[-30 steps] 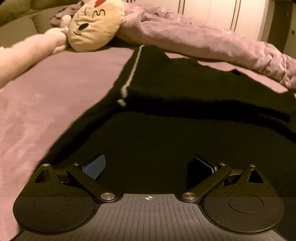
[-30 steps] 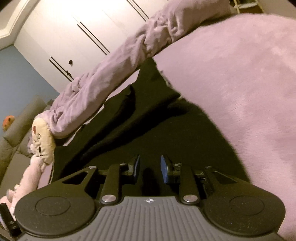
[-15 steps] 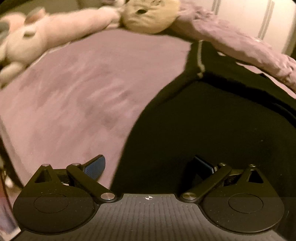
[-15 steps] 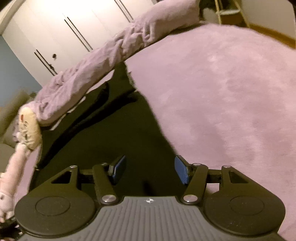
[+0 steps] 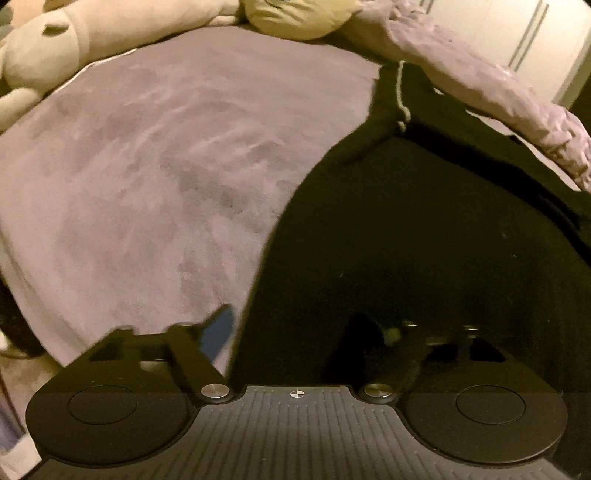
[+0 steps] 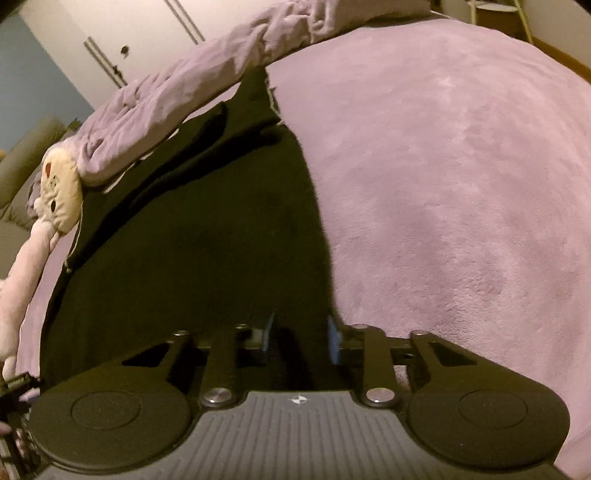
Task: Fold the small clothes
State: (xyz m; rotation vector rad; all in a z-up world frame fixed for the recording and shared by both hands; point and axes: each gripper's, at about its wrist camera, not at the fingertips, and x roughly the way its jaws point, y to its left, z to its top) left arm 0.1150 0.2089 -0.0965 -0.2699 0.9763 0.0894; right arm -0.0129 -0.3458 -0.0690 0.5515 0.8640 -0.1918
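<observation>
Left gripper [image 5: 291, 328] jaws closing, still fairly wide, straddling the near left edge of the black garment [image 5: 424, 236]; left pad [image 5: 218, 328] blurred and over the purple blanket [image 5: 147, 166], right finger dark against the cloth, contact cannot be told. Right gripper [image 6: 301, 334] jaws closing, narrow, set on the garment's [image 6: 207, 236] near right edge with black cloth between the blue pads [image 6: 334, 339]; whether they pinch it yet cannot be told.

Garment lies spread flat on the blanket [image 6: 461, 166], near edge under both grippers, running far toward a crumpled lilac duvet [image 5: 480, 66] that lies across its far end. A pale drawstring [image 5: 400, 92] shows at the garment's far left part. A fold ridge crosses the far half in the right wrist view.

Plush toy [image 5: 48, 55] lies far left on the bed, its round yellow head [image 5: 295, 18] touching the duvet end. Same toy [image 6: 59, 192] at the left in the right wrist view. White wardrobe doors [image 6: 147, 33] beyond the duvet.
</observation>
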